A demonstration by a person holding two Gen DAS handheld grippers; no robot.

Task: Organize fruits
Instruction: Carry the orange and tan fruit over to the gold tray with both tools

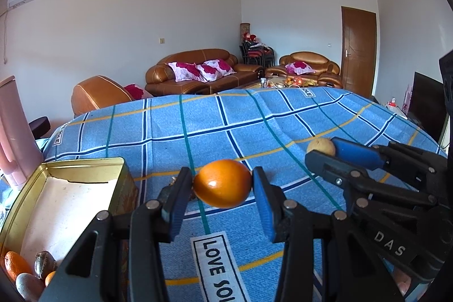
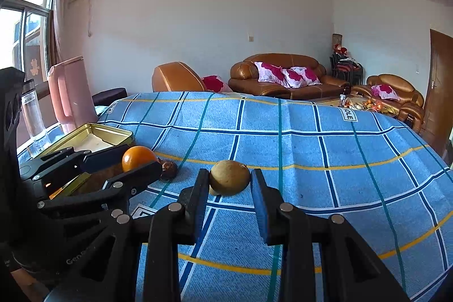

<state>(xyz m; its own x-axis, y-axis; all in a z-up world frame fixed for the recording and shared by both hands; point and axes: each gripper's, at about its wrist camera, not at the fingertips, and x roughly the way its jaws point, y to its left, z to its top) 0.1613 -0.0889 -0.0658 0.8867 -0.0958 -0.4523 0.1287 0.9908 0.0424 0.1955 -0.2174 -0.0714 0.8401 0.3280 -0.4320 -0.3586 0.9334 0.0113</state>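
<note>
**Both Grippers Loaded Above the Checked Cloth**

Blue checked tablecloth (image 1: 226, 132) lies beneath. Left gripper (image 1: 223, 184) pinches an orange (image 1: 222, 183); right gripper (image 2: 229, 179) pinches a tan fruit (image 2: 230, 177), both seemingly lifted clear, likely bound for the gold tin (image 1: 70, 188) holding other fruit.

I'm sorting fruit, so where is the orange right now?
The orange is clamped in the left hand-held gripper, above the blue checked cloth, just right of the gold tin.

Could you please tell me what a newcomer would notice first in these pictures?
Probably the orange clamped in the left tool, with a yellowish-brown fruit pinched in the right tool beside it, above a blue checked cloth. At left sits an open gold tin holding more fruit.
</note>
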